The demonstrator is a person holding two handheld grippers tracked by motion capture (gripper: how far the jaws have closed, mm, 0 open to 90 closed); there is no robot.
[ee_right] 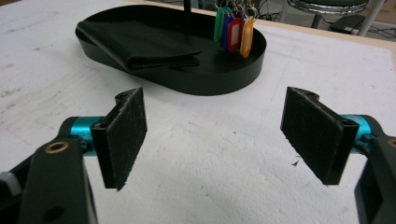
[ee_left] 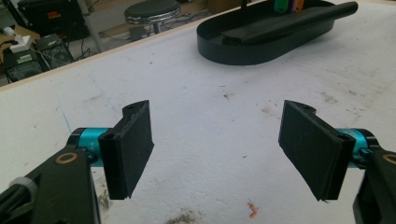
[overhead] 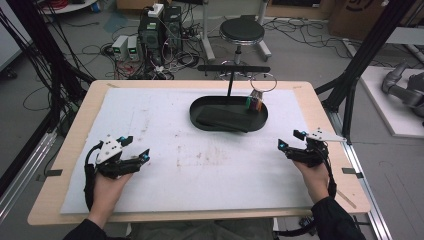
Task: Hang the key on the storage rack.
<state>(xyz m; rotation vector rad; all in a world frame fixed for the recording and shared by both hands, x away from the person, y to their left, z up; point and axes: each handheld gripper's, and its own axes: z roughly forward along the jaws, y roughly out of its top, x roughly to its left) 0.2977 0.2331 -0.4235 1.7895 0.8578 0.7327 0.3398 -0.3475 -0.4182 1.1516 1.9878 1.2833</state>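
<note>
Lying in the black oval tray (overhead: 200, 120), the folded black cloth (overhead: 220, 119) runs its long axis nine-to-four o'clock, while left gripper (overhead: 136, 148) and right gripper (overhead: 290, 140) gape empty.

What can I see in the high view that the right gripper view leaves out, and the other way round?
The high view alone takes in both hands, the left gripper and right gripper, and the T-shaped stand's crossbar. The right gripper view alone makes the key tags clear: green, blue, red and orange. Both show the black oval tray with the folded black cloth inside, on the white table cover.
</note>
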